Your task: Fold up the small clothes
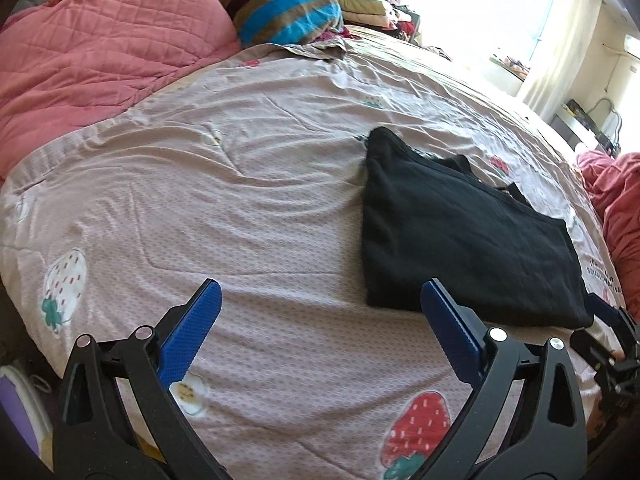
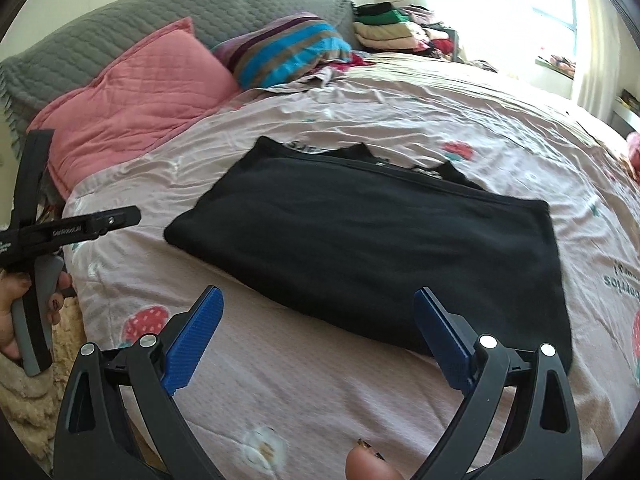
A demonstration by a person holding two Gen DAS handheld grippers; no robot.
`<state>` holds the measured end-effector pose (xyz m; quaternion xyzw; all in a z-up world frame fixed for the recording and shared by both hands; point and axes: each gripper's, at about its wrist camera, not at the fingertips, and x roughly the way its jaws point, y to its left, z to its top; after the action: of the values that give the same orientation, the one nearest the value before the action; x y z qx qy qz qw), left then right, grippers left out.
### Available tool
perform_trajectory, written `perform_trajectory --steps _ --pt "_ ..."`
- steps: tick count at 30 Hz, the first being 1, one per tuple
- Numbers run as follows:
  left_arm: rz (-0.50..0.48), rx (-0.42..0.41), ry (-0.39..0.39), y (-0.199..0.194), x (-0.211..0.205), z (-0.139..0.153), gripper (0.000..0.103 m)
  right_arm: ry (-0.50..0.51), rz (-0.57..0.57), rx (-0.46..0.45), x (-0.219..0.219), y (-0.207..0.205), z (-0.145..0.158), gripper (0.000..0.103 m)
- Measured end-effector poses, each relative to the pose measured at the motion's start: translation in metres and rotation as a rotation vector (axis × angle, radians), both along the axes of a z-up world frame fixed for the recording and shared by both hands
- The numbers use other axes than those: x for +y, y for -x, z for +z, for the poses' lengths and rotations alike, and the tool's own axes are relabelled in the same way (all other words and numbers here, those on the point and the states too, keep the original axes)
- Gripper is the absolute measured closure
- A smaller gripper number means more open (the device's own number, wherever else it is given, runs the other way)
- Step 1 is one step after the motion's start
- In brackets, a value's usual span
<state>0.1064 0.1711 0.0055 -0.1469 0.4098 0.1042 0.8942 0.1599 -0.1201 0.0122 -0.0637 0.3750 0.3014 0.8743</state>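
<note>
Both grippers gaping wide and empty, left gripper, right gripper, folded black garment on strawberry bedspread

Both wrist views look steeply down and forward over the bed toward the far pillows and window. The left view sits left of the black garment; the right view faces it closely. Both share garment and pillows.
</note>
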Motion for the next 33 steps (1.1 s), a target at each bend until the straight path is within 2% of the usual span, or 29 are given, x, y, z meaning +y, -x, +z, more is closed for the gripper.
perform_trajectory --steps 10,14,22,28,33 --pt "0.037 0.019 -0.009 -0.011 0.030 -0.001 0.010 0.058 0.097 -0.032 0.057 -0.003 -0.007 0.008" --pt "0.033 0.023 -0.015 -0.019 0.035 0.000 0.010 0.114 0.112 -0.047 0.077 -0.009 -0.016 0.008" --pt "0.000 0.036 -0.029 -0.042 0.034 -0.003 0.010 0.287 0.133 -0.128 0.108 -0.016 -0.042 0.008" --pt "-0.031 0.056 -0.041 -0.058 0.028 -0.010 0.010 0.355 0.123 -0.154 0.121 -0.029 -0.059 0.008" --pt "-0.049 0.079 -0.055 -0.070 0.024 -0.016 0.010 0.368 0.129 -0.170 0.132 -0.038 -0.063 0.006"
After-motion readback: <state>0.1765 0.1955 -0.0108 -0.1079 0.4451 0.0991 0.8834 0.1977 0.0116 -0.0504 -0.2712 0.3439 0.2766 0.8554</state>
